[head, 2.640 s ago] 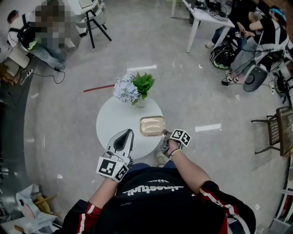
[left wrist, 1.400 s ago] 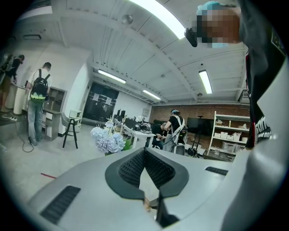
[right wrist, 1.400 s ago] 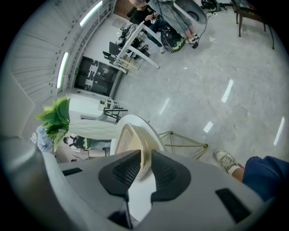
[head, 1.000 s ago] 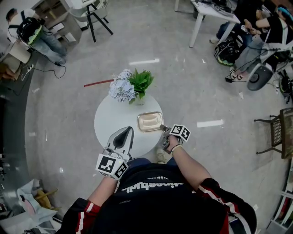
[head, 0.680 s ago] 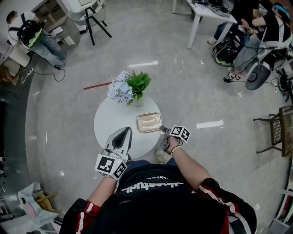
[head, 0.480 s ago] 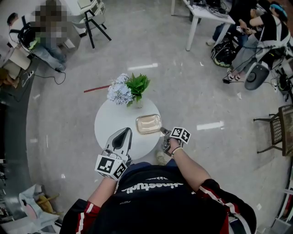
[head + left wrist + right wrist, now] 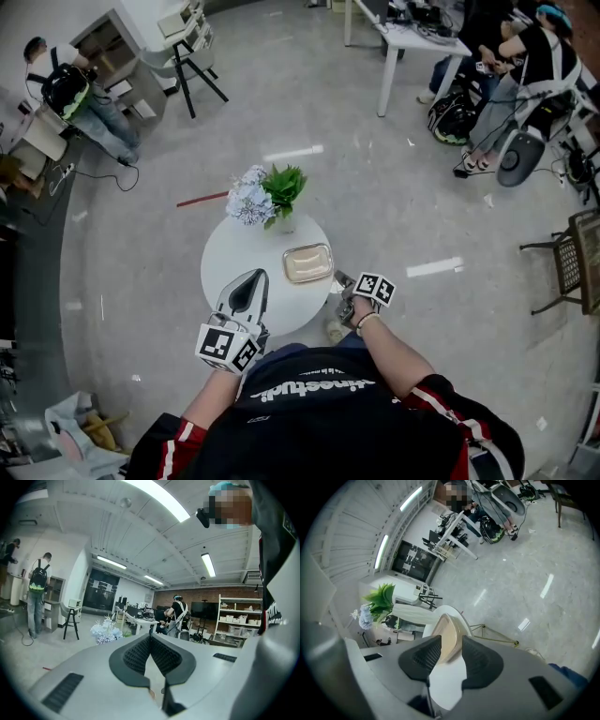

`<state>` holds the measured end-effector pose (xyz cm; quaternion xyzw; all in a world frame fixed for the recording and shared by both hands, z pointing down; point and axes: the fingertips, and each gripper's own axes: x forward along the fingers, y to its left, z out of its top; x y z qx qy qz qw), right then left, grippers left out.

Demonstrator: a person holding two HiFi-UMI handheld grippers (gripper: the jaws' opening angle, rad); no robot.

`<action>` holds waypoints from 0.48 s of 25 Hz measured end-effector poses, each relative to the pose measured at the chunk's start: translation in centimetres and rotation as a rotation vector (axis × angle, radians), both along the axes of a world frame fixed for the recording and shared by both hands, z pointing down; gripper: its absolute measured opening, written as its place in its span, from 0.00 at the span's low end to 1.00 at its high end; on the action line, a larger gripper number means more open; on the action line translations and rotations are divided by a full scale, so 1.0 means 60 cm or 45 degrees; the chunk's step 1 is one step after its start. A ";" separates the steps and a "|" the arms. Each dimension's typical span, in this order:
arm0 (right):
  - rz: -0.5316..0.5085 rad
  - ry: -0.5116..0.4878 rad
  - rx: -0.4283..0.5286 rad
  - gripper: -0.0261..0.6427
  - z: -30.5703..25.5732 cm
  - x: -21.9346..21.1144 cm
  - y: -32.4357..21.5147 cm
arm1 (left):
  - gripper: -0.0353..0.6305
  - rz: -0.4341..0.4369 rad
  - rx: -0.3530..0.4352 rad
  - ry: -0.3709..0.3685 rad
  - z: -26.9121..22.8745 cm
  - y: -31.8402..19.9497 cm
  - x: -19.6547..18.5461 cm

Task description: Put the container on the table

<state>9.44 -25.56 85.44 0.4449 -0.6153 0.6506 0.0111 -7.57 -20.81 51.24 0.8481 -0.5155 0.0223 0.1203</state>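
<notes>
**Head view: container down, release step in hand**

Low in the frame, nearest the person, the left gripper (image 7: 255, 276) points over the table (image 7: 234, 262), its jaws together on nothing. At its right, the right gripper (image 7: 341, 278) holds its jaws apart at the table's edge. The container (image 7: 307, 263) sits flat on the tabletop with its near corner in the gap, unclamped. Flowers (image 7: 264, 195) stand beyond it. Placing looks finished. The next move calls for drawing the right gripper straight back without nudging the container.
</notes>
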 end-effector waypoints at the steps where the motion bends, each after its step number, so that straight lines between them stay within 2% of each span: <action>1: -0.006 0.006 0.016 0.27 -0.006 -0.001 0.003 | 0.09 0.001 0.002 -0.001 -0.003 0.003 -0.003; 6: -0.031 0.017 0.087 0.27 -0.043 -0.006 0.017 | 0.09 0.003 0.013 0.011 -0.017 0.019 -0.014; 12: -0.109 0.089 0.221 0.27 -0.097 -0.014 0.030 | 0.09 0.025 0.035 0.028 -0.027 0.036 -0.024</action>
